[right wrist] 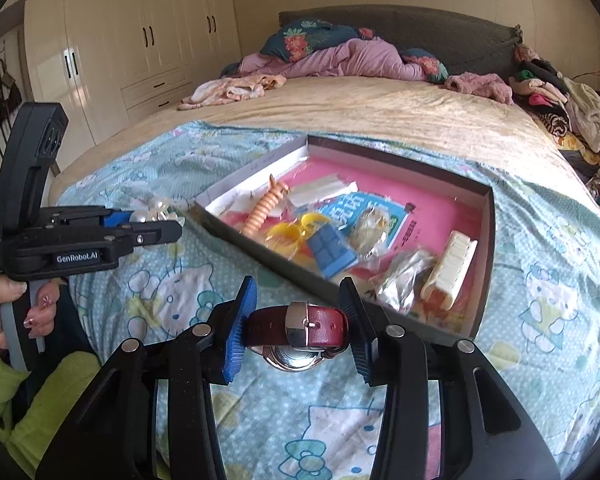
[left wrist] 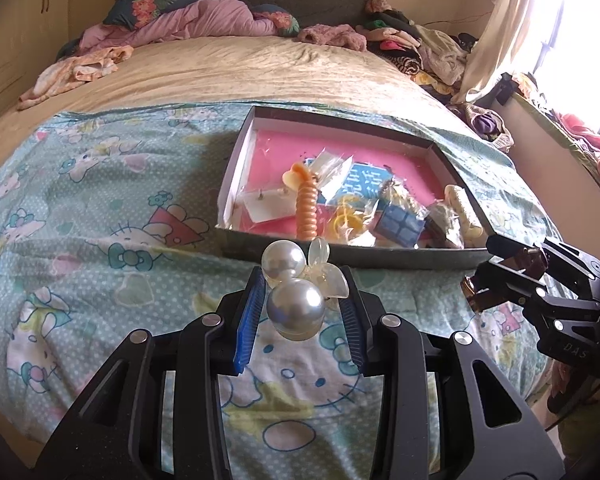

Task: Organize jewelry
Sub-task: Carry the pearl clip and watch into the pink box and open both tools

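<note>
My left gripper (left wrist: 304,280) is shut on a pearl hair clip (left wrist: 296,304) with two big pearls and clear petals, held above the Hello Kitty sheet just short of the box's near wall. It also shows in the right wrist view (right wrist: 168,220). My right gripper (right wrist: 298,300) is shut on a red-strap wristwatch (right wrist: 300,330), near the box's front wall. The shallow box (left wrist: 236,160) with a pink floor holds an orange spiral hair tie (left wrist: 306,208), yellow rings (right wrist: 286,236), blue packets (right wrist: 332,256), a cream clip (right wrist: 450,272) and clear bags.
The box lies on a Hello Kitty sheet (left wrist: 100,208) spread over a beige bed. Pink bedding and pillows (left wrist: 188,16) lie at the headboard, a clothes pile (left wrist: 420,44) at far right. Wardrobes (right wrist: 140,40) stand left of the bed.
</note>
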### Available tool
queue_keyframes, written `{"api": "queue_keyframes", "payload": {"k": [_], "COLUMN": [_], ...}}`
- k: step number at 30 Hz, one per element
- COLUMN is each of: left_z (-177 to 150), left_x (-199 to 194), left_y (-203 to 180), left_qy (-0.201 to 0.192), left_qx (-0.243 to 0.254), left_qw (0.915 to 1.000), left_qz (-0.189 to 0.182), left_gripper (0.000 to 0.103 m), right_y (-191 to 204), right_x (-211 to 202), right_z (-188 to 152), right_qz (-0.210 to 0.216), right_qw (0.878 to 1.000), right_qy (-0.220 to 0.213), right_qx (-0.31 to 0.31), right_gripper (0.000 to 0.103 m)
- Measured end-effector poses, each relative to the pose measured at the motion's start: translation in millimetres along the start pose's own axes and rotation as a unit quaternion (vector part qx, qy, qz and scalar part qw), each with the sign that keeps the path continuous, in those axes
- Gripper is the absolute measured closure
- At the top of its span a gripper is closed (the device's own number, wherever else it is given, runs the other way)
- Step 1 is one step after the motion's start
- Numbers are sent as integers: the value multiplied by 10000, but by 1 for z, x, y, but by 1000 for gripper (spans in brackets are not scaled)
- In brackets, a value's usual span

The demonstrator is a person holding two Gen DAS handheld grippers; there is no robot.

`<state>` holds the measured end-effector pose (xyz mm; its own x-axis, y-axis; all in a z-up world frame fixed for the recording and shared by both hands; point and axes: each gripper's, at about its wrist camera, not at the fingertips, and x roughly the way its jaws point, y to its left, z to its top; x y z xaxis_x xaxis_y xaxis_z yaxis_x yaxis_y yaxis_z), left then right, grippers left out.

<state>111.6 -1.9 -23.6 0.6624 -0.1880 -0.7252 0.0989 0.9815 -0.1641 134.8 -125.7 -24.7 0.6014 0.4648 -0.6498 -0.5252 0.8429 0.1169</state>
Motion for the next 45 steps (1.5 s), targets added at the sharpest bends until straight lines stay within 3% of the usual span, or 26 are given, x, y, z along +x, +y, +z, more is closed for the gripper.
{"api": "queue_keyframes", "payload": {"k": [13, 24, 45], "left_z": [30, 50, 53], "left_x": [6, 17, 62], "left_y": [-18, -29, -34], "left_qy": [-129, -189, 189], "left_qx": [143, 241, 355], "left_qw": [9997, 9994, 9989], "left_qz": [-126, -148, -230], "left_gripper": [74, 74, 74], "right_y": [-16, -30, -62], "right_x": [-12, -5, 39], "right_z": [37, 56, 60], "right_qz": [-154, -285, -327], "right_qw": [9988, 9979, 9986], "right_qy": [-444, -573, -259], "right_qx": [-110, -101, 321], "right_gripper": [62, 62, 62]}}
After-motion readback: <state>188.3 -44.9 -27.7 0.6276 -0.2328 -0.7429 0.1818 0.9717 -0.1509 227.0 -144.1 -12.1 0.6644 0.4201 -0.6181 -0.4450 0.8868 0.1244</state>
